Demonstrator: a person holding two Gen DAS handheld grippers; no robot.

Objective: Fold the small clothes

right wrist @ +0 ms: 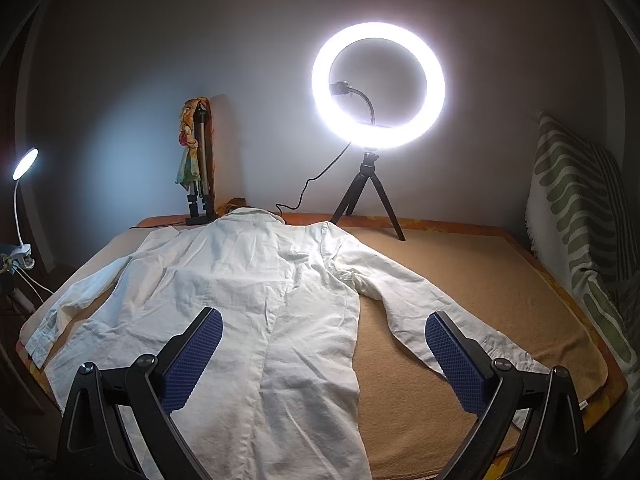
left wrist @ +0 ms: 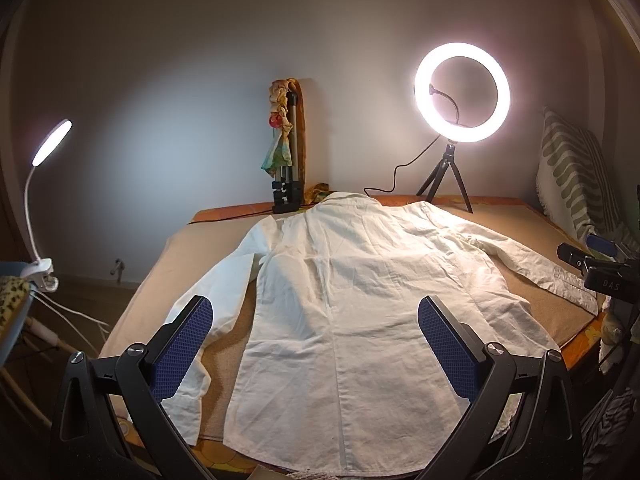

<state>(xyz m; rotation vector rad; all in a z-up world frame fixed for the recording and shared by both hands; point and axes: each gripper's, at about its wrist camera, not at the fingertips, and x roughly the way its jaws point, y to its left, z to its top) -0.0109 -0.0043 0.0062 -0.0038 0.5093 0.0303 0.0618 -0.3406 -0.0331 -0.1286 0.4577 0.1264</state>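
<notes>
A white long-sleeved shirt (left wrist: 344,304) lies flat and back up on the tan table cover (left wrist: 532,232), collar at the far end, both sleeves spread out. My left gripper (left wrist: 316,320) is open and empty, hovering over the shirt's near hem. My right gripper (right wrist: 324,336) is open and empty above the shirt's (right wrist: 240,300) right side, with its right finger over the right sleeve (right wrist: 420,300). The right gripper's body (left wrist: 600,272) shows at the right edge of the left wrist view.
A lit ring light on a small tripod (right wrist: 378,88) stands at the table's far edge, with its cable (right wrist: 308,188) trailing to the collar. A folded tripod with cloth (right wrist: 198,168) leans on the wall. A clip lamp (left wrist: 48,148) is left, a striped cushion (right wrist: 580,208) right.
</notes>
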